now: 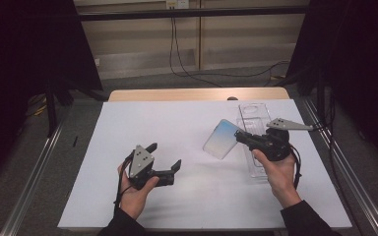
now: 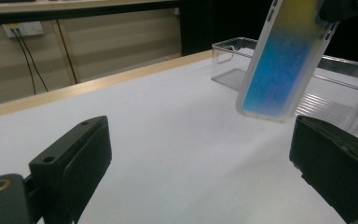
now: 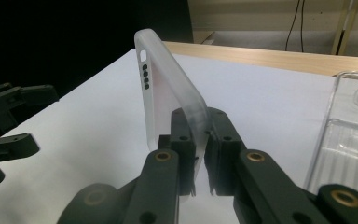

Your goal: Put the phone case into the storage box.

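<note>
1. On the left of the white table [image 1: 128,132], my left gripper [image 1: 166,156] sits low in my left hand [image 1: 135,194], jaws spread wide with nothing between them and no pad touching anything.
2. Its grey plate [image 1: 141,160] faces up, and a black cable [image 1: 119,184] loops down past my wrist.
3. From that gripper's own view, the two black jaws stand far apart over bare white surface, and the case [image 2: 284,60] hangs in the air beyond them, tilted, its blue-to-yellow back turned my way.
4. Between my two hands the case [image 1: 221,138] is clear of the table, slanting up toward the right.
5. On the right, my right gripper [image 1: 240,137] is clenched on the case's edge; in its own view the pads [image 3: 182,140] pinch the frosted rim [image 3: 168,88] from both sides, and the case stands upright out of them.
6. My right hand [image 1: 278,169] carries that gripper just over the near end of a clear tray [image 1: 253,115].
7. That tray lies flat on the table's right side, running away from me toward the wooden edge [image 1: 197,93].
</note>
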Tool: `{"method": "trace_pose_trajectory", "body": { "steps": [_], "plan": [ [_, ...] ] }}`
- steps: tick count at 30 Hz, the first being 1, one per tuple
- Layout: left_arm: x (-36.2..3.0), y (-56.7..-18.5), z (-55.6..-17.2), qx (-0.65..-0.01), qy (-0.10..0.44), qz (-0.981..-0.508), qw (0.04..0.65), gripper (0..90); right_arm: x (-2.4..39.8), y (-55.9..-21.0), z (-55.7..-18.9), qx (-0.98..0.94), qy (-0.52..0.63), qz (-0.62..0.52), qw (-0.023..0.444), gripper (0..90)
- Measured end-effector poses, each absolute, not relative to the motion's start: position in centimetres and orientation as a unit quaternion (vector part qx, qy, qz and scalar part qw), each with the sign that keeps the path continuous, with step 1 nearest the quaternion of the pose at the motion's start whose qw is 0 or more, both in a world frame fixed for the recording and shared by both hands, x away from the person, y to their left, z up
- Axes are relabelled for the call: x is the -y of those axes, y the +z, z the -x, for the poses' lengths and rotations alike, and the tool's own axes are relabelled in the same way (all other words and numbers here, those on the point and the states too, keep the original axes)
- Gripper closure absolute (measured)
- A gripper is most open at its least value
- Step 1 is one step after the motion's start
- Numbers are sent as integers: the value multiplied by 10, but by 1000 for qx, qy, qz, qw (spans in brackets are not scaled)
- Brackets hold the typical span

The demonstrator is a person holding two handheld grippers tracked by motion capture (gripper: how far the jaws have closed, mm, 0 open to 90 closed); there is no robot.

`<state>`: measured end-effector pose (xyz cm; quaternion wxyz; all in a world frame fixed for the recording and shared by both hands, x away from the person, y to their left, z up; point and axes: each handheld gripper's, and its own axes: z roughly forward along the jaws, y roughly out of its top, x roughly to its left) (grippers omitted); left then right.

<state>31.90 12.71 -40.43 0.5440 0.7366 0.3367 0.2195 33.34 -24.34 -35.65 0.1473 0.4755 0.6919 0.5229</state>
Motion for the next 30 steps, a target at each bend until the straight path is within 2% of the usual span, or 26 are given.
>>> {"method": "trace_pose_trajectory", "body": {
  "steps": [9, 20, 23, 30],
  "plan": [
    [-143, -411, -316, -340, 211, -723, 564, 54, 259, -348, -332, -681, 528, -480, 164, 821],
    [-174, -420, -316, -355, 248, -704, 563, 31, 259, -346, -333, -695, 516, -468, 178, 821],
    [-178, -423, -313, -346, 256, -712, 555, 29, 257, -347, -334, -703, 507, -464, 185, 822],
    [-194, -425, -307, -357, 254, -703, 560, 22, 263, -344, -335, -695, 511, -470, 189, 821]
  ]
}}
